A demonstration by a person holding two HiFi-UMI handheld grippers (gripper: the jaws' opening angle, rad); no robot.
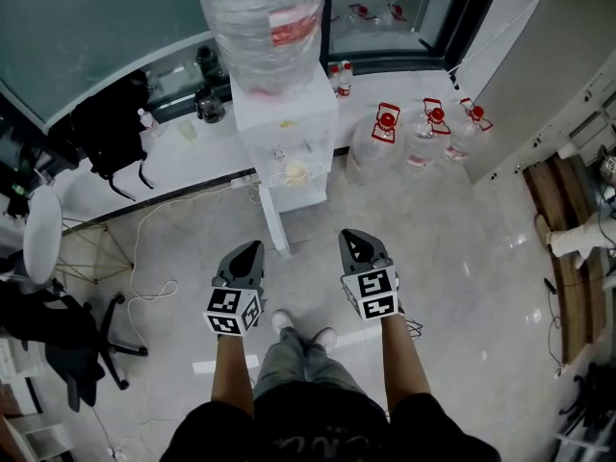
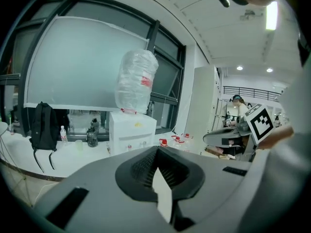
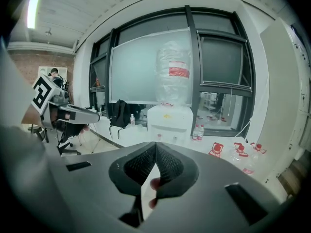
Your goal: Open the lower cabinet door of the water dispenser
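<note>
Water dispenser [image 1: 285, 123] lower half shows only in head view.

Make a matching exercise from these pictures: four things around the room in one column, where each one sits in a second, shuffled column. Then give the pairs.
Things
1. clear water bottle
2. black backpack
3. red-capped jugs
4. black office chair

Places
A. in a row to the right of the water dispenser
B. upended on top of the water dispenser
C. on the floor at the head view's lower left
D. on the white ledge, left of the water dispenser

Pairs: 1-B, 2-D, 3-A, 4-C
</note>
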